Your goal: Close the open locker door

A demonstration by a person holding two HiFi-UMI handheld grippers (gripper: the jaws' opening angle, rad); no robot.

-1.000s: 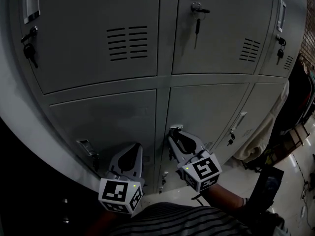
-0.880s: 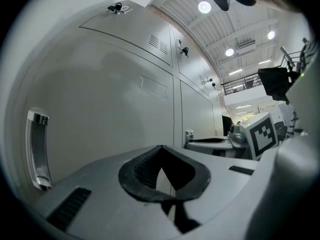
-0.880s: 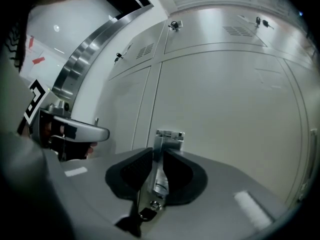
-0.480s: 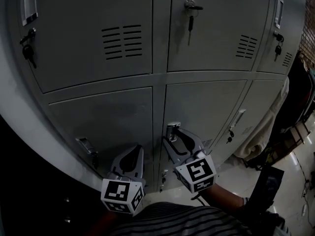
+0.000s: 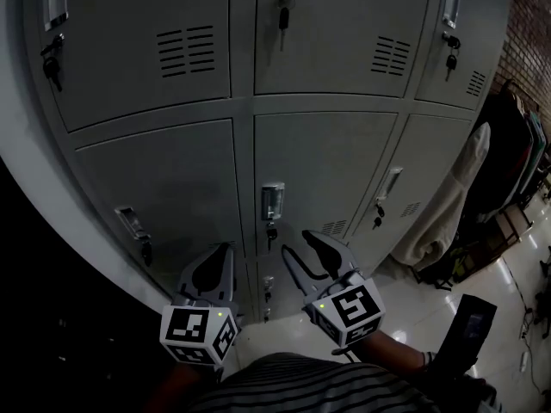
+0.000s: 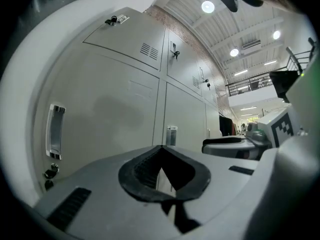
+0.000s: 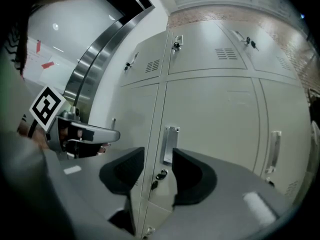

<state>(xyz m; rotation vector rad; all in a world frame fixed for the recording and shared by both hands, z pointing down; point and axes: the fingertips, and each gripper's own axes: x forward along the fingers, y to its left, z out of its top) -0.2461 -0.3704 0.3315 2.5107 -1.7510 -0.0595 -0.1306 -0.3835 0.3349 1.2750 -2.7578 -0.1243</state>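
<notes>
The grey lower middle locker door (image 5: 318,157) sits flush with its neighbours, its metal handle (image 5: 272,201) and a key below it in plain sight. My right gripper (image 5: 301,244) hangs a short way in front of and below that handle; its jaws are opening and nothing is between them. In the right gripper view the handle (image 7: 169,144) shows beyond the gap of that gripper (image 7: 158,155), apart from both pads. My left gripper (image 5: 221,249) is shut and empty, pointing at the lower left door; its tips (image 6: 160,149) meet in the left gripper view.
Upper lockers with vents and hanging keys (image 5: 282,20) fill the top. The lower left door has its own handle (image 5: 131,223). A pale garment (image 5: 448,205) hangs at the right beside a dark rack. A dark device (image 5: 469,327) and glossy floor lie lower right.
The right gripper has let go of the middle door's handle, opened its jaws and drawn back. The head view has swung, so the lockers sit further left. The left gripper stays shut.
</notes>
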